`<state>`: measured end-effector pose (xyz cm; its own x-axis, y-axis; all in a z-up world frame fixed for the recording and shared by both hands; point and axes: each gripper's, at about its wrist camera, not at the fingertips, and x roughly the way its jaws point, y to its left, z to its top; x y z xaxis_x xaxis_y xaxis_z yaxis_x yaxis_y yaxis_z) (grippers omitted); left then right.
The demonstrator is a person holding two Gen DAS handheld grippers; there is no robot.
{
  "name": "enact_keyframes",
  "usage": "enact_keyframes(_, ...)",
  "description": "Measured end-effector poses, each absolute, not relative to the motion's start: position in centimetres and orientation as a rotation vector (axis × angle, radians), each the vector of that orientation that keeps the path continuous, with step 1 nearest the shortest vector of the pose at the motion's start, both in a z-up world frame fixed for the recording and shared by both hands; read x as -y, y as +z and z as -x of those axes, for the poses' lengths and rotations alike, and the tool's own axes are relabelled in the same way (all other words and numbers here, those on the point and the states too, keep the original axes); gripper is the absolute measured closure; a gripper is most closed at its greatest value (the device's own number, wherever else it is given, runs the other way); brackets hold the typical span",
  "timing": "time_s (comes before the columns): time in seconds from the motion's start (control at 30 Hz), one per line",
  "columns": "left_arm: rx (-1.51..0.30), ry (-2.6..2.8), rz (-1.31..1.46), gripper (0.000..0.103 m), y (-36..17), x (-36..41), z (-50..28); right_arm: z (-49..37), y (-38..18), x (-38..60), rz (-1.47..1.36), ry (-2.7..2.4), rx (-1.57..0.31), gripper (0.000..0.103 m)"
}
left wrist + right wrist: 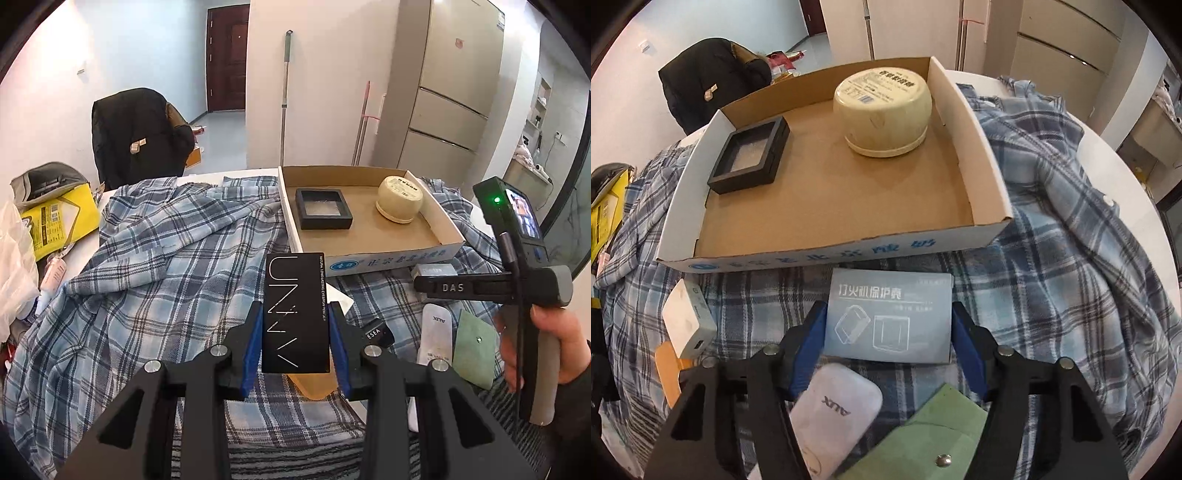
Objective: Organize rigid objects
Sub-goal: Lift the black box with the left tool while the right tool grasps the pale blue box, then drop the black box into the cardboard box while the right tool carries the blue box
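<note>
Here, a flat grey-blue box [889,316] printed with line drawings lies on the plaid cloth [1052,295], just in front of the near wall of the cardboard tray [812,254]. Its long axis runs left to right across the right wrist view, and the right gripper [889,343] straddles that length from above: one blue pad [809,347] stands at each short end. The pads look just at the ends, but whether they press yet cannot be told; the jaws stand at a middling width. A white case [838,413] and a green pouch [934,435] lie nearer the camera, beneath the gripper.

The tray lies straight ahead, past the box, holding a black square frame [750,158] at its left and a cream round tub [882,110] toward the back right; its near half is bare.

The left gripper [295,343] is clamped narrowly on a tall black carton [295,314], held upright above the cloth, tray ahead and right. The right hand [532,350] is nearer the grey-blue box
</note>
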<state>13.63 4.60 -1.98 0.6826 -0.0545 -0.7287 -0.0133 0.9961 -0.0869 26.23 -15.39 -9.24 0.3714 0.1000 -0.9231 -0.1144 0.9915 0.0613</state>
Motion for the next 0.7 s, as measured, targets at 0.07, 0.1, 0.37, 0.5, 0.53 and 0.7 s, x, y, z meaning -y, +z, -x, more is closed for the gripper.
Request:
enact_keyframes(0.07,-0.815,-0.024,0.085,0.068,-1.7,-4.7,-13.6,-26.0,-8.6,15.9,0.012,0.149,-1.167,0.039)
enact_keyframes(0.1,-0.813,-0.024,0.087,0.068,-1.6,-4.9,-13.5,-25.8,-8.3,16.1,0.012,0.153,-1.160,0.039)
enact_keyframes(0.37,-0.828,0.001,0.103,0.068,-1.6,-5.6,-13.4,-23.9,-6.0,17.8,0.009,0.182,-1.127,0.039)
enact_keyframes(0.5,-0.813,-0.013,0.097,0.068,-0.6,-4.9,-13.8,-23.4,-4.0,18.7,-0.018,0.210,-1.078,0.039)
enact_keyframes(0.53,-0.812,-0.015,0.101,0.068,-0.4,-4.7,-14.1,-23.3,-3.3,19.0,-0.031,0.210,-1.060,0.039)
enact_keyframes(0.7,-0.842,-0.050,0.111,0.067,0.1,-3.1,-17.1,-23.9,-0.7,19.6,-0.056,0.177,-0.957,0.039)
